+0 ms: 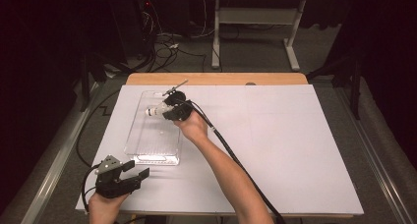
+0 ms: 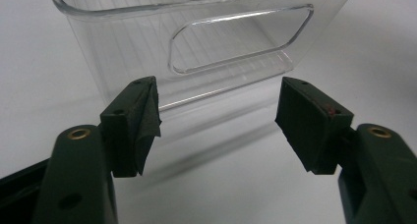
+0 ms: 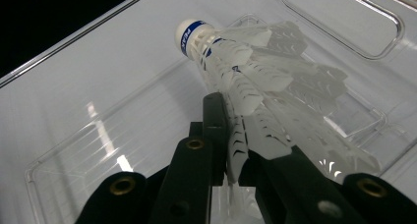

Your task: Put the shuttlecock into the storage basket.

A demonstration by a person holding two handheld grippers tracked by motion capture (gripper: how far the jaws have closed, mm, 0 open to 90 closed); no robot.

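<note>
While feathery, shuttlecock (image 3: 255, 81) hangs over ribbed clear bin (image 3: 98, 130).

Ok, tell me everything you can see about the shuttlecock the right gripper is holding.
The shuttlecock is white, with a rounded cork tip ringed by a blue band with lettering and a skirt that looks like moulded plastic mesh. The right gripper is shut on its skirt, flattening it between the jaws. It points tip-first, tilted, into the clear plastic bin; whether it touches the bin's floor is unclear.
</note>
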